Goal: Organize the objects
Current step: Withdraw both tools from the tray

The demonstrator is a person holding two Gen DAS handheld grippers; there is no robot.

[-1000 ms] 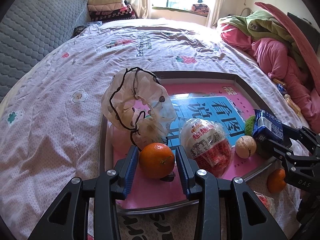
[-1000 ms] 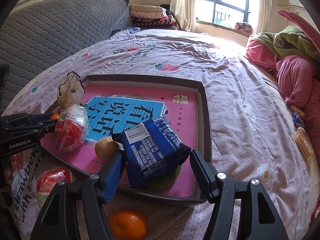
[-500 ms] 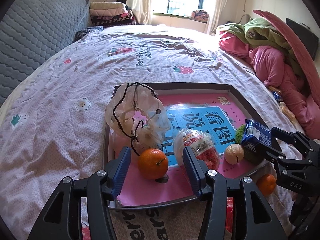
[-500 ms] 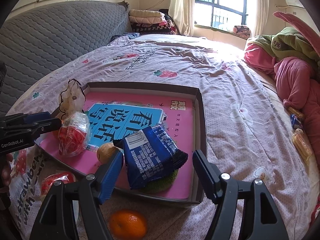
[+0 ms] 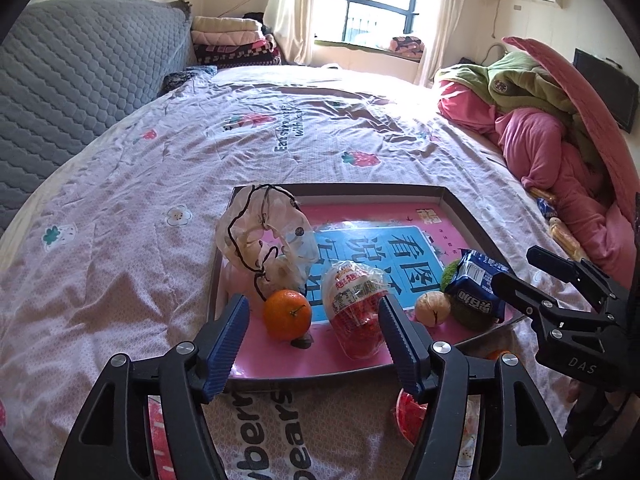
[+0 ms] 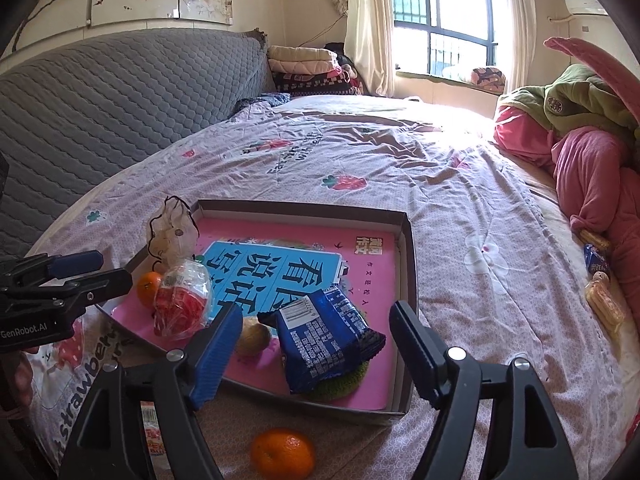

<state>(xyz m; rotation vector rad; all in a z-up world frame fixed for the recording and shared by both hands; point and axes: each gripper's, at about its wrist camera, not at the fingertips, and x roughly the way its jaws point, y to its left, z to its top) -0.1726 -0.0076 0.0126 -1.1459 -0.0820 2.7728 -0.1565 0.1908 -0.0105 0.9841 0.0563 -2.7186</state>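
Bedroom, daylit from a barred window; a bed (image 5: 168,184) under a pink printed cover carries everything listed.

Left gripper (image 5: 314,342): jaws opening, nothing pressed between them. An orange (image 5: 287,314) and a clear bag of red sweets (image 5: 356,316) sit just beyond the blue pads, both resting free inside the shallow tray (image 5: 460,208). A crumpled sheer bag with black cord (image 5: 264,236) stands behind the orange, in the tray's near-left corner.

Right gripper (image 6: 316,350): jaws opening, released. The blue snack packet (image 6: 326,338) lies just ahead between the fingers, untouched, propped on a green knitted pad (image 6: 340,384), its long axis running diagonally away toward the tray's middle. A peeled fruit (image 6: 252,336) sits just left of it.

Key relation: a second orange (image 6: 283,454) lies on the bed outside the tray, directly below and slightly behind the right gripper's fingers, against the tray's near wall. In my judgement it is the next item to gather, and the right hand is the nearer.

Hard to make out: more red packets (image 5: 410,416) show on the bed near both grippers, largely hidden by the gripper arms. Small wrapped snacks (image 6: 600,276) at the bed's right edge, beside the pink and green bedding (image 6: 580,148), are too small to identify.
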